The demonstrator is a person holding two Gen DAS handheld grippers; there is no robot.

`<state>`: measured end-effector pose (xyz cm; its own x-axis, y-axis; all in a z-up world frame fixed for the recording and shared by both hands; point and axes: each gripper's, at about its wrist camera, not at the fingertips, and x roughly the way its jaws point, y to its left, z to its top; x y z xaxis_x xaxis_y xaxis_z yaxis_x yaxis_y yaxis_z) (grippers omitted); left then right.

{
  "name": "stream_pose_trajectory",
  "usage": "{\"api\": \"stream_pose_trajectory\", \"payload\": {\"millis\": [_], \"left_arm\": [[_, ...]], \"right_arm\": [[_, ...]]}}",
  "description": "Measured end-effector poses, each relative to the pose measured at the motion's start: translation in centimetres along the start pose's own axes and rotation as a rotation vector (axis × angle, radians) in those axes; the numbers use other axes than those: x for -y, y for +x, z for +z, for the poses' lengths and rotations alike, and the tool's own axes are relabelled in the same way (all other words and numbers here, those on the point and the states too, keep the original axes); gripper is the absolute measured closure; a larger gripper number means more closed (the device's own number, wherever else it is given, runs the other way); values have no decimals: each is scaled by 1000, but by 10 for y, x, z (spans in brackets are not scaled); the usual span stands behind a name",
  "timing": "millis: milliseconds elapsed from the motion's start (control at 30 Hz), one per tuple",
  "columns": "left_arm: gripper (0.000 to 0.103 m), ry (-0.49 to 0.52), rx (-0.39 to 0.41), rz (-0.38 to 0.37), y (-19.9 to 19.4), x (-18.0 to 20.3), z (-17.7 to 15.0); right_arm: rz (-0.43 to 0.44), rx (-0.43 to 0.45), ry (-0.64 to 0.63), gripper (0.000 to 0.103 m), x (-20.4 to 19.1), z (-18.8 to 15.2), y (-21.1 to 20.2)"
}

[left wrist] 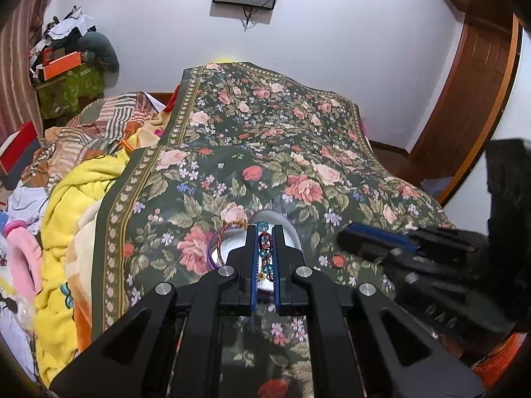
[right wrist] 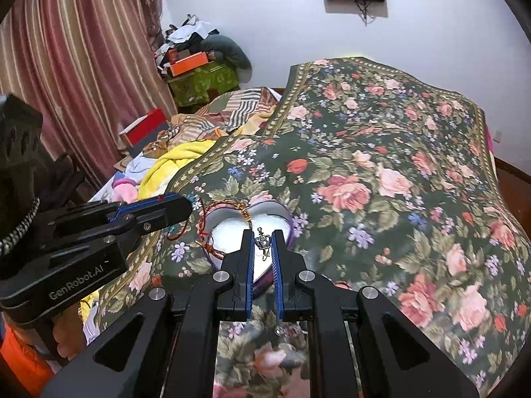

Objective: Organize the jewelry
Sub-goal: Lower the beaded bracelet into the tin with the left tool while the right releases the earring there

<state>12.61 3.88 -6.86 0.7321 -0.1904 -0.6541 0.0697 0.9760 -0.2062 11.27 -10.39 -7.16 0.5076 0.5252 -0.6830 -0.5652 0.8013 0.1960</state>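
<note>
Low in the centre of the left wrist view, the left gripper (left wrist: 265,232) has its fingers drawn nearly together on a beaded bracelet (left wrist: 266,252) of turquoise and dark red beads, which hangs between the blue pads directly over the heart-shaped box (left wrist: 289,229), probably so it can be let go onto the white lining. In the right wrist view, lower centre, the right gripper (right wrist: 264,235) likewise pinches a small silver charm on a chain (right wrist: 263,242), the chain trailing down toward the bottom of the frame, also poised above the heart-shaped box (right wrist: 285,214). A red and gold thread bracelet (right wrist: 215,229) lies draped over the box's left rim, partly inside and partly on the floral bedspread (right wrist: 381,172). Both tools converge on the box because it appears to be the collecting place for the jewelry. On the left gripper's body, seen at the lower left of the right wrist view, the writing "GenRobot.AI" can be read.
</note>
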Motion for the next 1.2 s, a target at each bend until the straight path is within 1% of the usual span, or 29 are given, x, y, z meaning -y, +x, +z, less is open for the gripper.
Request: {"api": "stream_pose_trajectory", "payload": {"millis": [167, 300, 600, 800, 1067, 1200], "left_arm": [[97, -6, 21, -17, 4, -3, 10], [97, -7, 25, -14, 10, -6, 15], [97, -12, -43, -29, 34, -14, 9], [97, -20, -86, -46, 48, -19, 5], [97, -3, -101, -37, 50, -16, 4], [97, -12, -104, -28, 49, -18, 5]], "right_arm": [[8, -20, -9, 94, -2, 2, 14], [7, -37, -11, 94, 0, 4, 24], [-12, -68, -36, 94, 6, 11, 44], [1, -93, -31, 94, 11, 12, 54], [18, -109, -45, 94, 9, 12, 61], [22, -111, -52, 94, 8, 12, 60]]}}
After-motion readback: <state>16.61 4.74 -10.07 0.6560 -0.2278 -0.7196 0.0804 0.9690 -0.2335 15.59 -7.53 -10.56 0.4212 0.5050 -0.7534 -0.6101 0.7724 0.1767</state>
